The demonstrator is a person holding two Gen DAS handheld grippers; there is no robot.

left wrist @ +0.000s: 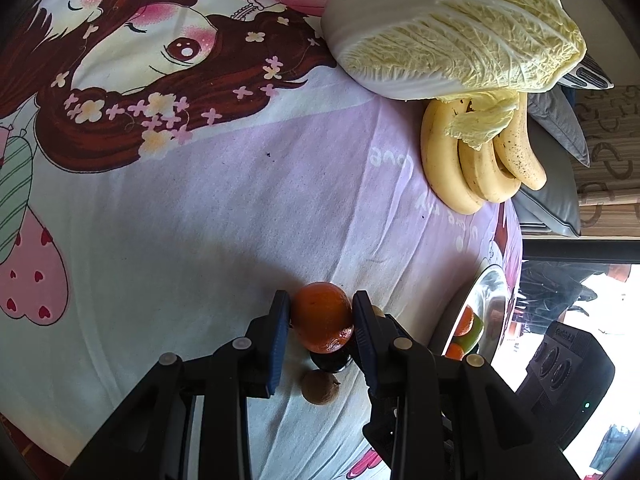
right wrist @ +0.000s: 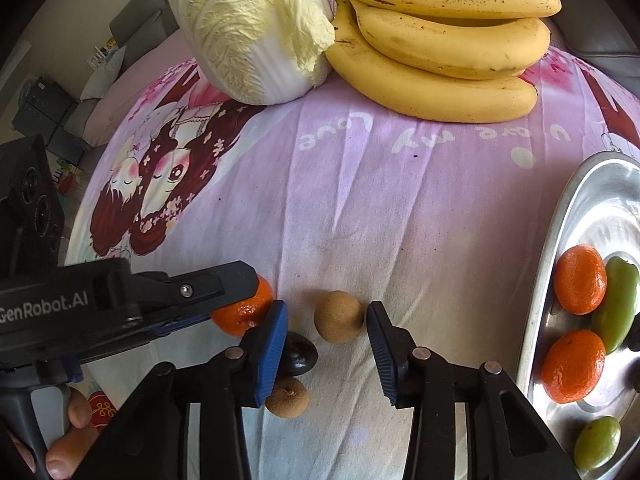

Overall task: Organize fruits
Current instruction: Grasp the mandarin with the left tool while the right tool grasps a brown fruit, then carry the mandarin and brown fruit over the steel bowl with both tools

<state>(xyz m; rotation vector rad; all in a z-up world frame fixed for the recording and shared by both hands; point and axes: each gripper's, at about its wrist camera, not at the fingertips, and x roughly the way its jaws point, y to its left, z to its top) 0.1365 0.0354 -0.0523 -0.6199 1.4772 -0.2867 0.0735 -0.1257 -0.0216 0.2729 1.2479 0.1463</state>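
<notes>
the cartoon-print bed sheet [right wrist: 360, 200] carries everything, so it is a bed, not a desk. at its far side lie a napa cabbage [right wrist: 248, 28] and a bunch of bananas [right wrist: 440, 40], touching each other, neither one sorted yet as i judge it. the steel tray [right wrist: 560, 248] at my right already holds two mandarins [right wrist: 584, 280] and at least two green fruits [right wrist: 618, 304], so the job looks partly done. my left tool [left wrist: 322, 316] is pinching another mandarin [left wrist: 322, 316], low over the sheet. my right tool [right wrist: 327, 332] stands spread with a small brown longan [right wrist: 338, 317] between its fingers, pads not touching it. a dark plum-like fruit [right wrist: 298, 354] and a second longan [right wrist: 287, 396] wait just beside it.
</notes>
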